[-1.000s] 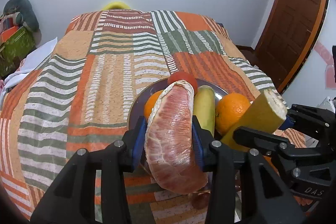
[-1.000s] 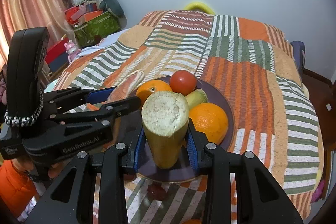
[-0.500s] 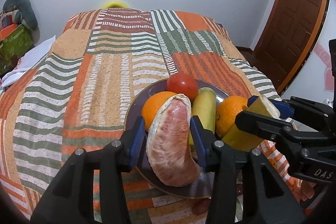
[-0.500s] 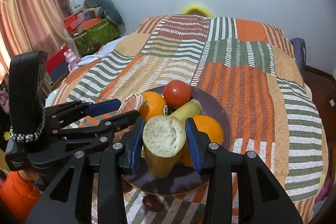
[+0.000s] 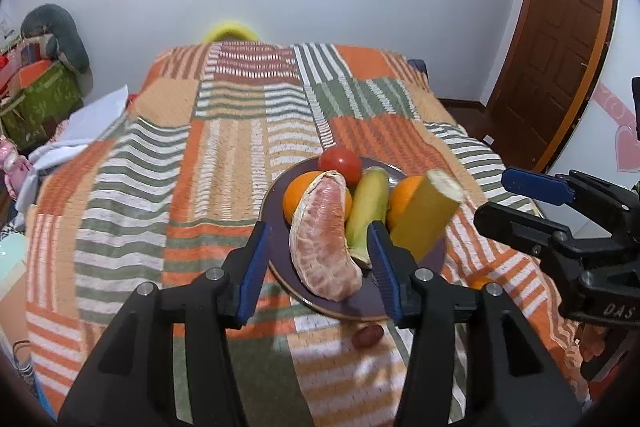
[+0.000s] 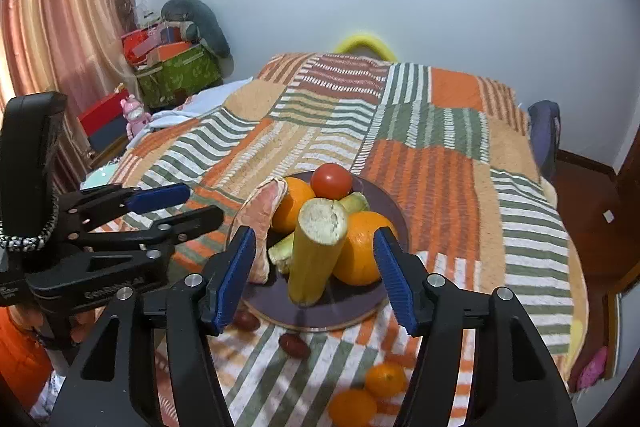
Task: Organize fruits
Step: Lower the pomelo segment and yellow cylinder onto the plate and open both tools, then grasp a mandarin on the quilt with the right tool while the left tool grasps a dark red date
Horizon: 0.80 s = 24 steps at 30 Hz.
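Note:
A dark purple plate (image 6: 340,307) on the bed holds a tomato (image 6: 331,181), two oranges (image 6: 360,251), a green banana (image 6: 352,203), a pink pomelo segment (image 5: 324,239) and a yellow cut stalk (image 6: 316,255). The segment leans on one orange and the stalk props against the other. My left gripper (image 5: 318,271) is opening; the segment lies between its blue pads, and neither pad touches it. My right gripper (image 6: 316,267) is opening too, with its pads well apart on either side of the stalk. Each gripper shows in the other's view: right gripper (image 5: 504,201), left gripper (image 6: 200,205).
Two dark red dates (image 6: 294,345) and two small oranges (image 6: 386,379) lie loose on the striped blanket (image 6: 420,167) in front of the plate. Boxes (image 6: 176,71) and a curtain (image 6: 52,27) stand on the left, a wooden door (image 5: 560,47) on the right.
Both grippers let go and drew back and up from the plate. The pomelo segment and the yellow stalk now rest on the plate among the other fruit.

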### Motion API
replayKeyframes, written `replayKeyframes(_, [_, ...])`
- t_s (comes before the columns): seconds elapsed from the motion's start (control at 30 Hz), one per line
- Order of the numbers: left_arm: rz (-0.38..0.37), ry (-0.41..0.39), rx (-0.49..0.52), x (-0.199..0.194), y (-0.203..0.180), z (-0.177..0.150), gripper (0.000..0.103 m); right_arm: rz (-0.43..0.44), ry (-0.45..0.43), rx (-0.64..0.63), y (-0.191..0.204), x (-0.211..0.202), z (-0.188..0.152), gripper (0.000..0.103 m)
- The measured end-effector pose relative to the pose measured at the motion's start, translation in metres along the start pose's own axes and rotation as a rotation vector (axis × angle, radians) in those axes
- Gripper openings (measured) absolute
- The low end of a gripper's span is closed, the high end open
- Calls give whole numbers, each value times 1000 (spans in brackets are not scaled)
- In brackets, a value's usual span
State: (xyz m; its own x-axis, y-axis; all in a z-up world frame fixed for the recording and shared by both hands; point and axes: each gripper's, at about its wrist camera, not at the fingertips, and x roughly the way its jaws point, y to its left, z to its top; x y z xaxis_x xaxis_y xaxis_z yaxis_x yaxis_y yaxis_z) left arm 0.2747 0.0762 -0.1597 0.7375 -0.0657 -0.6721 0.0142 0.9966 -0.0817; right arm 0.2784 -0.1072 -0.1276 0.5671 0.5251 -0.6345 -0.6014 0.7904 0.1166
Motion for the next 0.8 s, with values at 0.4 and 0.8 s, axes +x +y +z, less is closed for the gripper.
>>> replayKeyframes(0.4, [33,-66,7,-72,-23,-18,70,-60,-22,5,1,-45,-23,61])
replayKeyframes(0.8, [31,0,3,-70,-39,-48,80,-119,49,21,-16,-39,-56,72])
